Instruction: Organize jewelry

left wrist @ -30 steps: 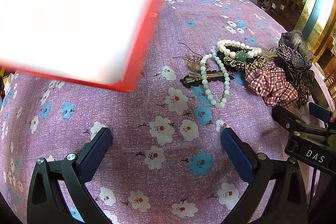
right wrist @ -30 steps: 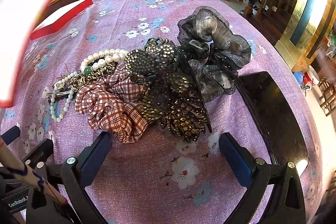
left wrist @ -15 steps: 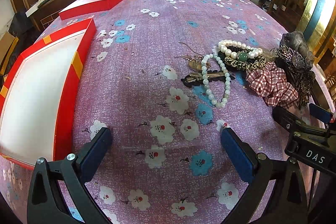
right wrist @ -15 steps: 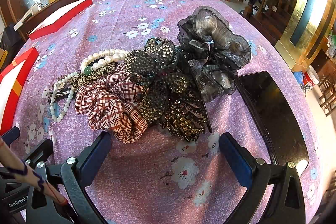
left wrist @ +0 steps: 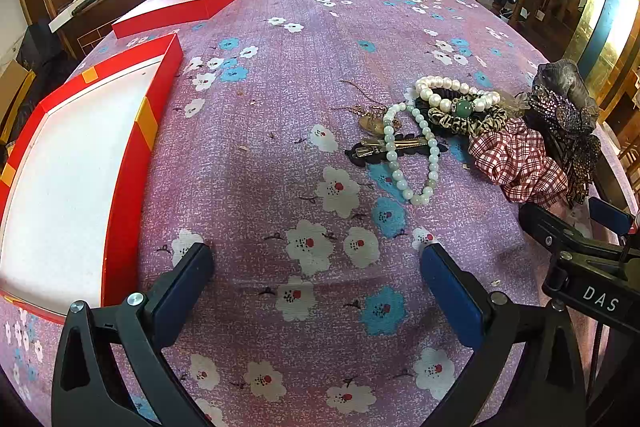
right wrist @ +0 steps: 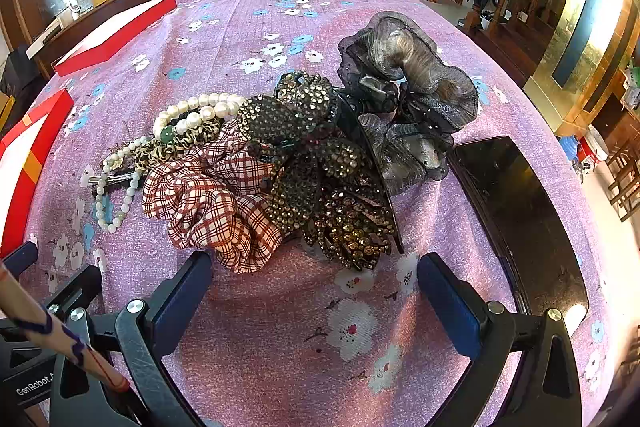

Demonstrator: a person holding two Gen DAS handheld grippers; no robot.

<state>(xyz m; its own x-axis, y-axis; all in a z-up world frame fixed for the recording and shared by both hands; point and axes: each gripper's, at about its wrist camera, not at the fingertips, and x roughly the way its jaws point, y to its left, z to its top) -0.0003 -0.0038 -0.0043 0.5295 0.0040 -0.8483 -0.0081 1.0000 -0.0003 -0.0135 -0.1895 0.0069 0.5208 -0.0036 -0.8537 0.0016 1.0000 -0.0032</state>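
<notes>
The right hand-held gripper (right wrist: 314,291), jaws apart and empty like the left hand-held gripper (left wrist: 316,285), sat nearest the plaid scrunchie (right wrist: 212,203), just ahead of it.

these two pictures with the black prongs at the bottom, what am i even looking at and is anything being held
Each picture comes from a fisheye camera on a hand-held two-finger gripper, looking along its fingers. A person holds one in each hand. The left gripper and right gripper are both open and hold nothing. Below is a table with a purple flowered cloth. On it lie a pale green bead bracelet, a pearl bracelet, a plaid scrunchie, a rhinestone hair clip and a grey ruffled scrunchie. An open red box sits on the left, with a dark phone on the right.
</notes>
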